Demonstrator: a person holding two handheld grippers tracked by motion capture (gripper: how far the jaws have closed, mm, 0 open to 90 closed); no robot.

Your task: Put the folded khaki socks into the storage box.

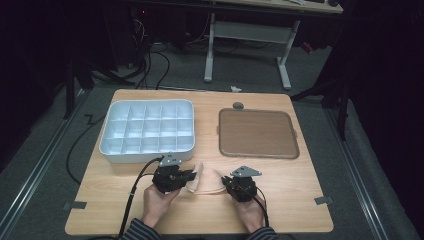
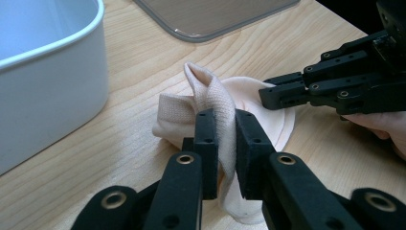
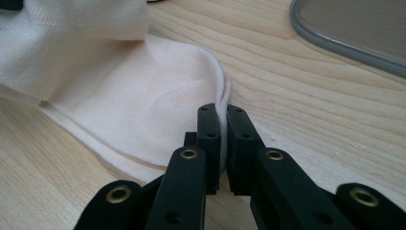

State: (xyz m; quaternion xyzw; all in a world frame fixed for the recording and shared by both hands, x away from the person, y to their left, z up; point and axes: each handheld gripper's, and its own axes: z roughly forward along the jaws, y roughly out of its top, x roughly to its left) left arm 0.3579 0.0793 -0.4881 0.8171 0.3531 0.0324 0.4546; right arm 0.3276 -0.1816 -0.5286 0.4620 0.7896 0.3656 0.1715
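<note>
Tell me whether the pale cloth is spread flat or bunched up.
Bunched up. The pale cloth rises in a fold pinched by the left gripper, while the right gripper clamps its doubled edge.

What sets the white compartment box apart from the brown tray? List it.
The white compartment box is deep, divided into cells, and sits on the table's left; the brown tray is flat, undivided, dark, and sits on the right. Both are empty, rounded-cornered, and lie beyond the sock.

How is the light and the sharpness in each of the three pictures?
High view: the pale wooden table is lit, the surroundings are dark. Left gripper view: the pale pink ribbed fabric is sharp, the white plastic compartment tray is soft. Right gripper view: bright, near jaws slightly blurred.
</note>
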